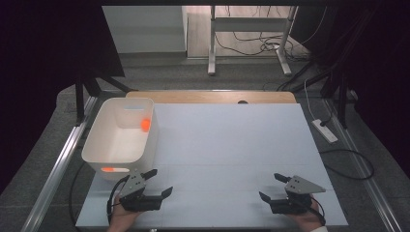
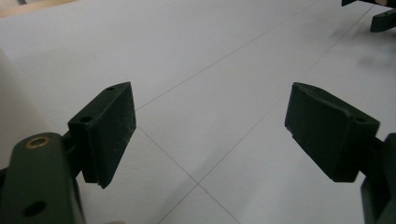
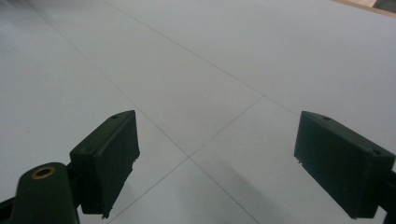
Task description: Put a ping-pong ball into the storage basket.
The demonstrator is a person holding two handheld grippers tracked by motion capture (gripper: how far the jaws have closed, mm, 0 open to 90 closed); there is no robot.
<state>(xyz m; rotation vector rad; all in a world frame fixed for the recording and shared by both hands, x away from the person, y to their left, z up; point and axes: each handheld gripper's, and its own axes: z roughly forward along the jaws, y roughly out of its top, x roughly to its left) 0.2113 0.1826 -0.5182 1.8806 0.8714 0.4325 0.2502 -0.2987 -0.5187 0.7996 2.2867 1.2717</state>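
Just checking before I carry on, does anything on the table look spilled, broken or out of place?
Nothing stands out. The white bin stands upright at the table's left with an orange ball inside, and both grippers, left and right, rest open over the bare white tabletop.

Lab, dark curtains (image 1: 43, 48), framed test table (image 1: 232, 145), cables (image 1: 261, 46)

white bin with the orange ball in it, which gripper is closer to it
Left. The left gripper sits just in front of the white bin, by its near right corner, jaws open and empty. The right gripper is far across the table, near the front right.
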